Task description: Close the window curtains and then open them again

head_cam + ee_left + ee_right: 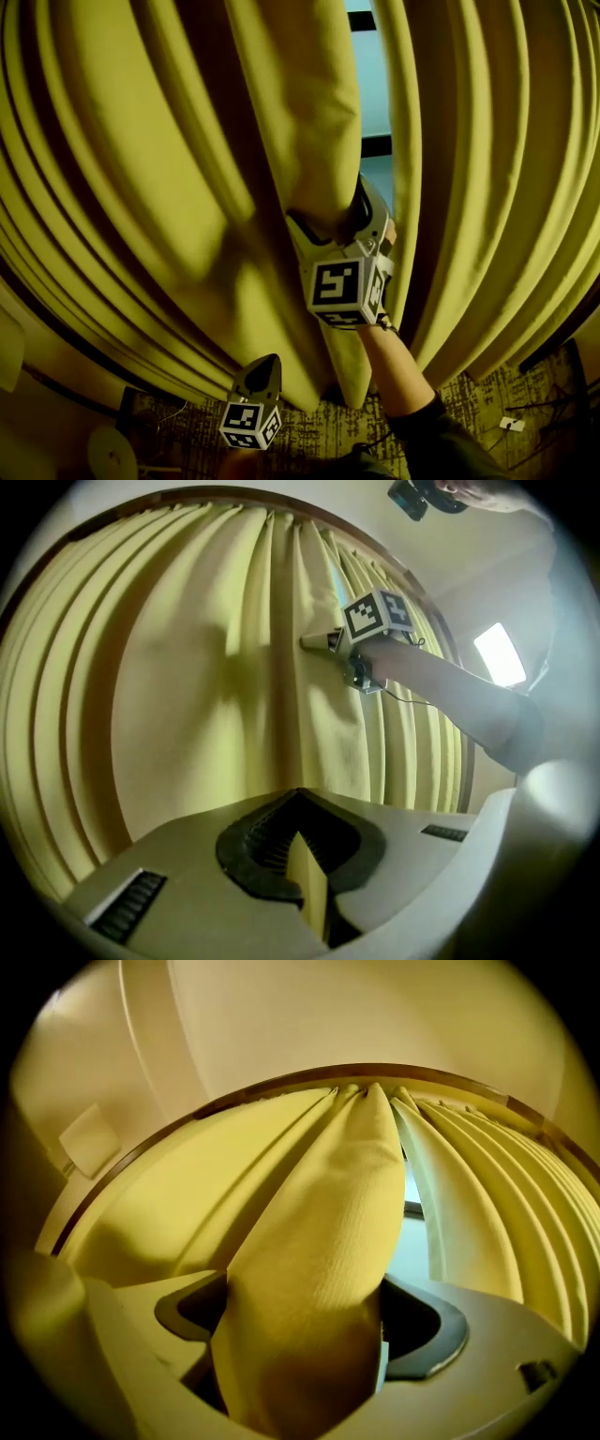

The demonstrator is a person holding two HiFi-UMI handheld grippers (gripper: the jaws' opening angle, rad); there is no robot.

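Note:
Two yellow curtains hang in folds, the left curtain point(141, 187) and the right curtain point(487, 187), with a narrow strip of window point(361, 94) showing between them. My right gripper point(330, 217) is shut on a thick fold at the left curtain's inner edge point(319, 1241); that fold fills its jaws point(300, 1335). Lower down, my left gripper point(264, 367) points into the same curtain near its hem. Its jaws point(305, 855) are shut on a thin edge of the yellow fabric point(309, 888). In the left gripper view, the right gripper point(328, 641) shows higher up against the curtain.
A dark patterned floor point(469, 403) lies under the hems, with a small white item point(511, 424) at the right and a round pale object point(112, 455) at the lower left. A brown curtain rail point(281, 1084) runs along the top. A bright light point(497, 653) glows on the right wall.

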